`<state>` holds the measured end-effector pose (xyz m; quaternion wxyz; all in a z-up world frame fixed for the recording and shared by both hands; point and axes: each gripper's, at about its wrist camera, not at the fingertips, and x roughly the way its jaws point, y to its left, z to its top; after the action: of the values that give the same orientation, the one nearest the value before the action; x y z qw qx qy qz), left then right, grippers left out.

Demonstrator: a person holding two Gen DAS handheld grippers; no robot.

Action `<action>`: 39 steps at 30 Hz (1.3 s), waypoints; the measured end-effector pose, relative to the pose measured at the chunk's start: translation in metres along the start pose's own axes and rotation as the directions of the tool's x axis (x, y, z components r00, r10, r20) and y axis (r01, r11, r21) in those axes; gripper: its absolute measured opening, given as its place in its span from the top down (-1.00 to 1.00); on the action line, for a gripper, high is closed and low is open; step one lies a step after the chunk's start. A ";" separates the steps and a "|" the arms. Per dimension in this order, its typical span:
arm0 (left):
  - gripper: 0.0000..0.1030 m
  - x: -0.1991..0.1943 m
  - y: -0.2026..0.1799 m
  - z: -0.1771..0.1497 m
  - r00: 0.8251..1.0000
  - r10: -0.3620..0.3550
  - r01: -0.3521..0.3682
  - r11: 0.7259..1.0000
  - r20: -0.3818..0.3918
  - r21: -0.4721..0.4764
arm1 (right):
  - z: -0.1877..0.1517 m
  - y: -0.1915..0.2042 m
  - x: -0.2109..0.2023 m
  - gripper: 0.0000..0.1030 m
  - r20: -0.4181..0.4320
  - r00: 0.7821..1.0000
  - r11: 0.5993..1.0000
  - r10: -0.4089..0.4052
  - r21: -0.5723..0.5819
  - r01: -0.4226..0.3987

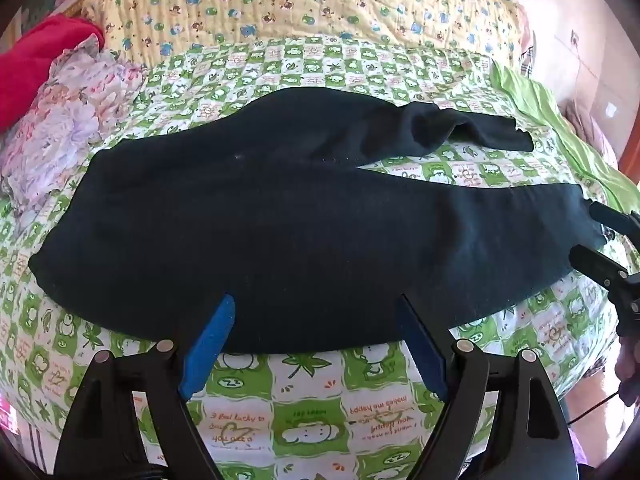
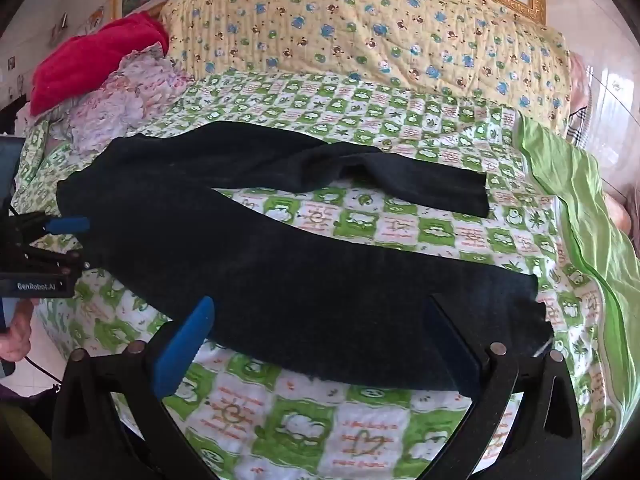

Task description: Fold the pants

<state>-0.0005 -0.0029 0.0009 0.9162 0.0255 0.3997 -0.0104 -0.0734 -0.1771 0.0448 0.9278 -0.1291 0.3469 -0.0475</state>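
A: Where do the pants (image 1: 280,216) lie?

B: Flat on the green checked sheet (image 1: 308,400) of the bed, waist to the left, the two legs spread apart toward the right. The far leg (image 2: 400,176) is rumpled near its cuff.

A: And the grippers?

B: Both are spread wide with nothing between them. The left gripper (image 1: 316,304) sits at the near edge by the waist and seat, its fingers (image 1: 212,344) just over the cloth. The right gripper (image 2: 320,308) is at the near leg, close to the cuff (image 2: 528,300).

A: So the step in hand?

B: I judge it is folding one leg onto the other. Pinch only the near edge, at waist and cuff together, and catch both layers but not the sheet. Lift evenly and carry the near leg over the far one so the seams meet. The rumple is best smoothed first.
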 end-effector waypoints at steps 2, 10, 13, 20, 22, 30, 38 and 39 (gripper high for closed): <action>-0.61 0.003 0.000 -0.002 1.000 -0.003 0.003 1.000 -0.029 -0.012 | -0.001 0.002 0.001 -1.00 -0.011 1.000 1.000 -0.003 0.021 0.003; -0.62 0.008 0.007 0.001 0.998 -0.022 0.019 0.999 -0.064 -0.044 | 0.000 0.015 0.007 -1.00 -0.021 0.997 0.994 0.070 0.090 -0.068; -0.62 0.009 0.008 0.001 0.998 -0.023 0.021 0.999 -0.065 -0.044 | -0.002 0.010 0.009 -1.00 -0.024 0.995 0.989 0.100 0.111 -0.097; -0.62 0.011 0.007 0.001 0.998 -0.021 0.019 0.999 -0.065 -0.038 | -0.002 0.007 0.008 -1.00 -0.016 0.994 0.985 0.105 0.142 -0.102; -0.62 0.011 0.007 0.002 0.998 -0.020 0.018 0.999 -0.068 -0.037 | -0.002 0.007 0.008 -1.00 -0.014 0.994 0.984 0.107 0.146 -0.104; -0.62 0.012 0.006 0.001 0.998 -0.021 0.019 0.999 -0.064 -0.039 | -0.002 0.009 0.009 -1.00 -0.018 0.993 0.981 0.120 0.153 -0.116; -0.62 0.011 0.006 0.000 0.998 -0.028 0.025 0.999 -0.063 -0.041 | -0.002 0.010 0.011 -1.00 -0.021 0.991 0.979 0.135 0.160 -0.129; -0.62 0.011 0.006 0.000 0.998 -0.027 0.024 0.999 -0.063 -0.041 | -0.002 0.010 0.011 -1.00 -0.021 0.990 0.978 0.139 0.161 -0.134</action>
<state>0.0073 0.0027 -0.0070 0.9032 0.0023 0.4291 -0.0131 -0.0661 -0.1699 0.0339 0.9304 -0.0298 0.3650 -0.0132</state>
